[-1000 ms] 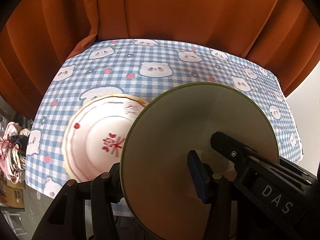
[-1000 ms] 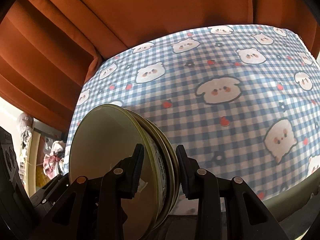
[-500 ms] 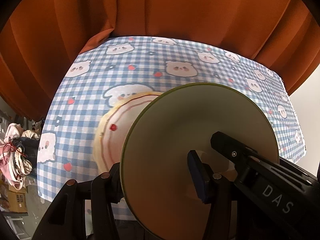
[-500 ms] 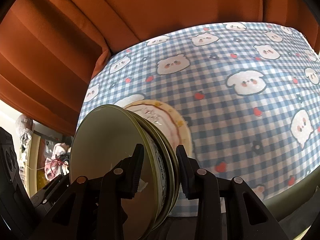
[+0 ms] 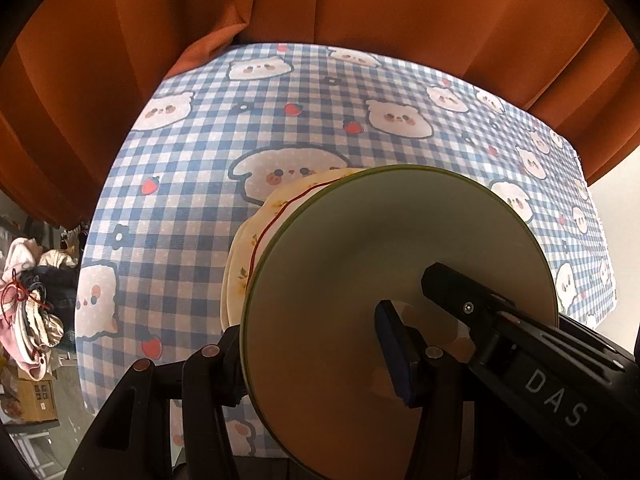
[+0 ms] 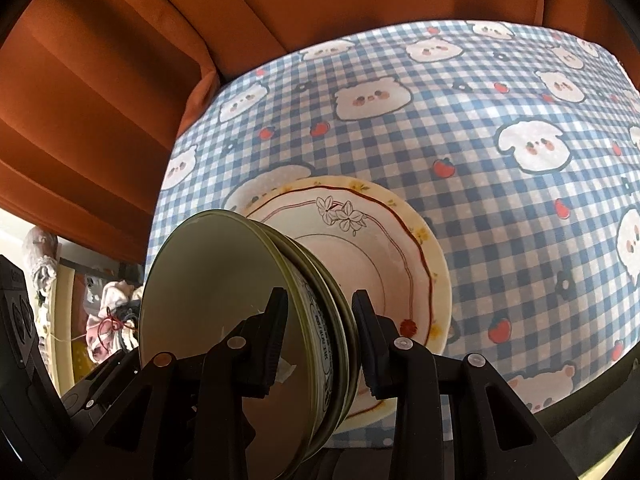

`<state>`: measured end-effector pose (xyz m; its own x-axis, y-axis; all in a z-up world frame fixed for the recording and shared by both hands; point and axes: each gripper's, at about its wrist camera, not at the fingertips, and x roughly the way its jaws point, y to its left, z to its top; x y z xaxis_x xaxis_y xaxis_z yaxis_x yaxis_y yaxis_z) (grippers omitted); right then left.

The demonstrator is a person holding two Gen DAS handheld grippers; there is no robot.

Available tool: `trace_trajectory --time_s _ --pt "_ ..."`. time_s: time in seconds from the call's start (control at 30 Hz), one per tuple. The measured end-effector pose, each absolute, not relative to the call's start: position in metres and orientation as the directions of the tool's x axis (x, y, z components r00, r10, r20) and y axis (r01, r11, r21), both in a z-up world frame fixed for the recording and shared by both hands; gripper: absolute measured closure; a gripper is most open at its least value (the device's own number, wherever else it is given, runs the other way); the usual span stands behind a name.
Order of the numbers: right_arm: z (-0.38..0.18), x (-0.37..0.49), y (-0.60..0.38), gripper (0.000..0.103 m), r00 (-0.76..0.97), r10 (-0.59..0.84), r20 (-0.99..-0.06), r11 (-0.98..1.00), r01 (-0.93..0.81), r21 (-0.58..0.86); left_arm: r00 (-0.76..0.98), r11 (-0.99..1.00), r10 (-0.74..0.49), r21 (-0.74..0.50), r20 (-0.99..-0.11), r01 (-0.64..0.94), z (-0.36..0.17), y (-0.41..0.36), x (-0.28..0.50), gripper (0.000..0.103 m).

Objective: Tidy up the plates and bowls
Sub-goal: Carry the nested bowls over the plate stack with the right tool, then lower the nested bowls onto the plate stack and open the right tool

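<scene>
Fingers [image 6: 280, 320] tight on green plates [image 6: 212, 300]

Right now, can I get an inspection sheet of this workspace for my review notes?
Surface: table under a blue checked cloth with bear prints.
Job's things: stack of green-rimmed bowls held on edge, above a flowered plate lying on the cloth.
Clutter: nothing seen on the cloth.
Grippers: left gripper and right gripper both clamp the stack's rims.
Cables: nothing seen.
Surroundings: orange curtain behind the table; a heap of clothes and boxes beside it.
</scene>
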<state>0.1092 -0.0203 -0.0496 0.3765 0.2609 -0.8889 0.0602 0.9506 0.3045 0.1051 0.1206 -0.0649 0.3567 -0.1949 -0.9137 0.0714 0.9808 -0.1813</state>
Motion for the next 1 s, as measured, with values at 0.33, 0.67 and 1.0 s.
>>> trace_trajectory --time_s 0.33,0.67,1.0 --pt "-0.055 0.131 -0.021 0.067 0.360 0.228 -0.905 0.960 0.070 0.270 0.370 0.984 -0.174 -0.147 -0.912 0.102 -0.064 0.111 0.123 0.049" --pt "-0.060 0.134 -0.022 0.067 0.340 0.206 -0.918 0.968 0.068 0.242 0.378 0.985 -0.159 -0.121 -0.912 0.124 -0.066 0.108 0.120 0.049" --pt "-0.055 0.127 -0.013 0.066 0.368 0.141 -0.919 0.983 0.057 0.173 0.411 0.986 -0.161 -0.125 -0.897 0.114 -0.069 0.109 0.114 0.043"
